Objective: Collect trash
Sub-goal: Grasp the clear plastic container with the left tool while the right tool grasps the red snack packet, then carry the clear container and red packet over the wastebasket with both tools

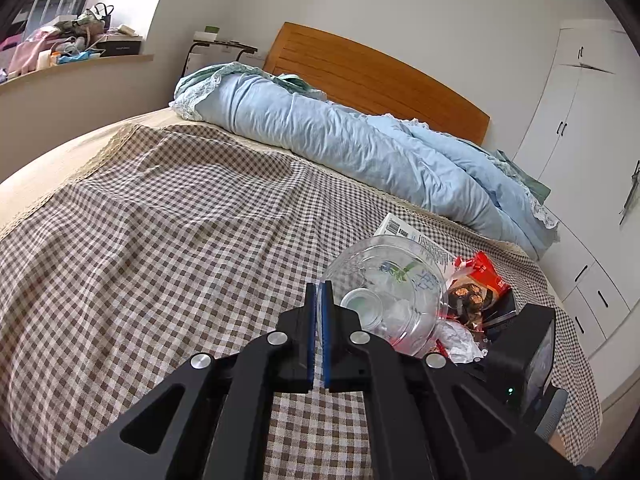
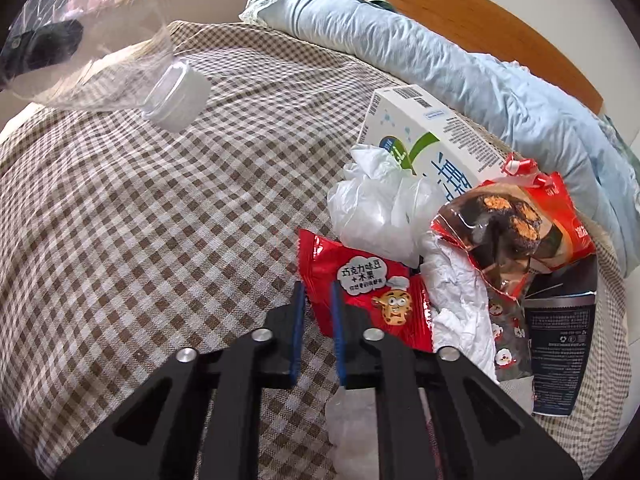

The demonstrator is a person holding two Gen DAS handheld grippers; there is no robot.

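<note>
- Left gripper (image 1: pixel 319 292) is clamped on the rim of a clear plastic bottle (image 1: pixel 384 292), held up over the bed (image 1: pixel 160 220).
- Right gripper (image 2: pixel 318 296) is nearly closed, pinching the near-left corner of the red cookie wrapper (image 2: pixel 368 292); the rest of the wrapper runs off right into the pile.

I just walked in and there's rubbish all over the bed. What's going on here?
A person with a gripper in each hand is collecting trash from the checked bedspread. The left gripper is shut on the edge of a crushed clear plastic bottle, held above the bed. The right gripper is at the corner of a red cookie snack wrapper, jaws nearly closed. A white carton, crumpled white plastic and other wrappers remain piled.
</note>
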